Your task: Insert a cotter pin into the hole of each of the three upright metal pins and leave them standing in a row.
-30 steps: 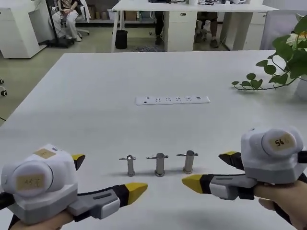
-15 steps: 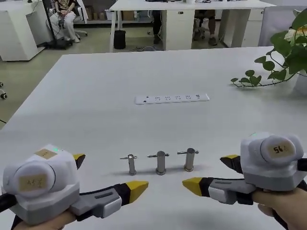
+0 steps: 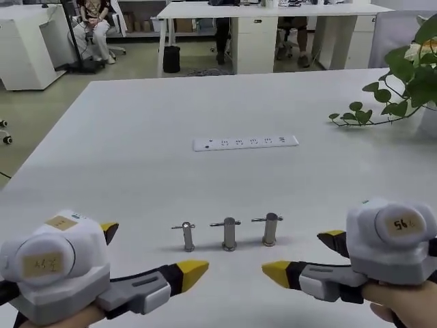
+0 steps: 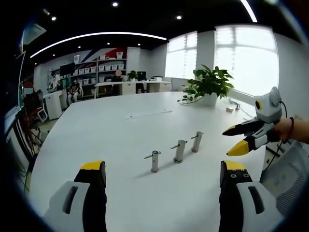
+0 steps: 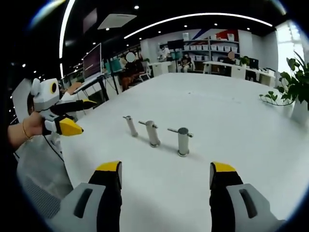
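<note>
Nearest the person, the left gripper [image 3: 151, 249] hovers low over the table [image 3: 205, 102] at the near left. Its yellow-tipped jaws are spread wide with nothing between them. The right gripper [image 3: 304, 253] hovers at the near right, its jaws just as wide apart and also holding nothing. The two grippers point inward toward each other, and neither touches any of the pins.

Between the grippers and a little beyond their tips, three metal pins stand upright on the table in a row, evenly spaced and apart from one another. In the head view these are the left pin [image 3: 187, 236], the middle pin [image 3: 229, 234] and the right pin [image 3: 270, 229]. The row runs slightly away from the person toward the right. A thin bar crosses the head of each pin and sticks out mostly to the left. It appears to be a cotter pin [image 3: 220, 223] through the hole, though the detail is too small to confirm. In the left gripper view the row sits ahead between the jaws, with the right gripper off to the right. In the right gripper view the right pin is the closest.

Farther along the table a white power strip [image 3: 246, 142] lies flat, well apart from the pins. A leafy plant [image 3: 403, 82] is at the far right edge. Beyond the table are white desks [image 3: 259, 27] and a seated person.
</note>
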A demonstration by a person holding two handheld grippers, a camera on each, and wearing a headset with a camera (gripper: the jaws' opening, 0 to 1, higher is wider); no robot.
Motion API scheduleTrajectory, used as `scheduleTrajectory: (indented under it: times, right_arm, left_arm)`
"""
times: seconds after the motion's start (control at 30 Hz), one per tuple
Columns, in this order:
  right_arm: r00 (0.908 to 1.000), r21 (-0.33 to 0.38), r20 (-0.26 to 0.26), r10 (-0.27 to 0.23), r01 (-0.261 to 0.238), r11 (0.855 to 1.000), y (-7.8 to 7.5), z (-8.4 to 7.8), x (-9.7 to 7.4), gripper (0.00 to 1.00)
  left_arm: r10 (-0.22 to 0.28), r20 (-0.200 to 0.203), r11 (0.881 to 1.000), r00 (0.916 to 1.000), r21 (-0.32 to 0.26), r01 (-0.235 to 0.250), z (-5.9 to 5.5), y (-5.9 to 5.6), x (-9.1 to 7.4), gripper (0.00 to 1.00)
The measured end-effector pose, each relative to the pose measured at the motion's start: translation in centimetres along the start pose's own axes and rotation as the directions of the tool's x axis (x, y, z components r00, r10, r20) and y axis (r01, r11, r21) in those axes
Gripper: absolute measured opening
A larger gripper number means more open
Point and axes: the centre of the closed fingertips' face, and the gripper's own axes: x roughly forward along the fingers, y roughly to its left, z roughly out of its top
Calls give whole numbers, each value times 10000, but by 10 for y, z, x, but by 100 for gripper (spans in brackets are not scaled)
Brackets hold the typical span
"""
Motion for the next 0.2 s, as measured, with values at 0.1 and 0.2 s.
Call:
scheduleTrajectory:
  times: [0.1, 0.2]
  right_arm:
    - [10000, 105, 23, -25, 25, 9999, 0, -1, 0, 71]
    - [10000, 197, 26, -14, 13, 9998, 2, -3, 0, 71]
  left_arm:
    - [-2, 17, 10000, 10000, -73, 2, 0, 0, 0, 98]
    - [-31, 119, 9998, 9999, -176, 33, 1, -1, -1, 98]
